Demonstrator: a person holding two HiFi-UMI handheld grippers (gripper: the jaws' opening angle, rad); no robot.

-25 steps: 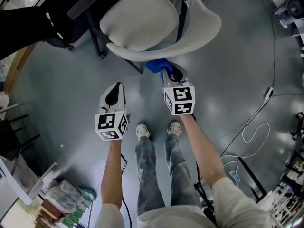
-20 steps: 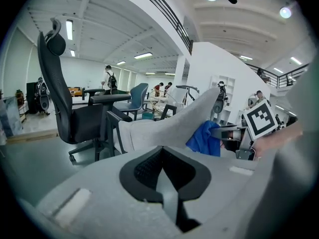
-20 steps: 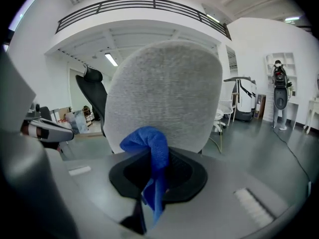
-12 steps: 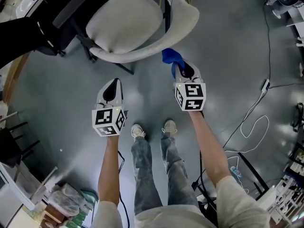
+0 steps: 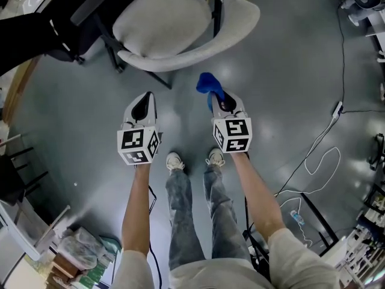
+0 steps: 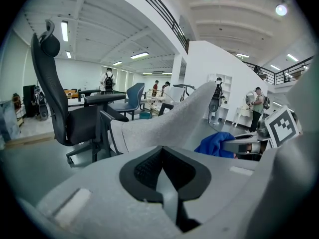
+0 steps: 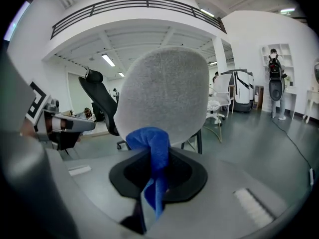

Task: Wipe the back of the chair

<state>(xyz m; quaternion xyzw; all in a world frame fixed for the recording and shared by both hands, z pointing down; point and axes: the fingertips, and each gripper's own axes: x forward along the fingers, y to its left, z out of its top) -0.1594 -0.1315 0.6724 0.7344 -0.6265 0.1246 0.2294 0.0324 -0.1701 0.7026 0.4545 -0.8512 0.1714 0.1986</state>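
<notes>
My right gripper (image 5: 220, 101) clamps the limp blue cloth (image 7: 152, 151) at its bunched middle; left gripper (image 5: 144, 104) pressed closed, empty; the chair back (image 7: 164, 88) looks soft, likely grippy

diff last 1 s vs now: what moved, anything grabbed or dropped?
The right gripper pulled back toward the person, taking the blue cloth off the rear of the chair back; bare floor now shows between them. Nothing was taken hold of or let go: it stays shut on the cloth. The left gripper stayed about where it was, shut and empty. The chair looks unmoved.
</notes>
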